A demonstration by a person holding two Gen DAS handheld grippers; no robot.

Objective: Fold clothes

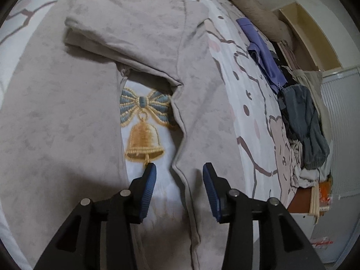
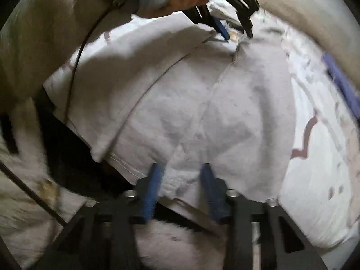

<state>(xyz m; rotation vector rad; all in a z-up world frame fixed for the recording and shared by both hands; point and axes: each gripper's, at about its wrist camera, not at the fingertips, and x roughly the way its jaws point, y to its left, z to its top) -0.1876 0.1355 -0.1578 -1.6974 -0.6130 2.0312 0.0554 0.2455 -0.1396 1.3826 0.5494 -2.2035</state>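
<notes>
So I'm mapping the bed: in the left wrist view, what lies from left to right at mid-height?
Grey garment → embroidered bell and bow → folded-over flap → patterned bedsheet → clothes pile → white wall panel.

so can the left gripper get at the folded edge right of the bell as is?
Probably yes. The left gripper is open, and the edge of the grey garment runs up between its fingers beside the bell. Nothing lies over it.
</notes>
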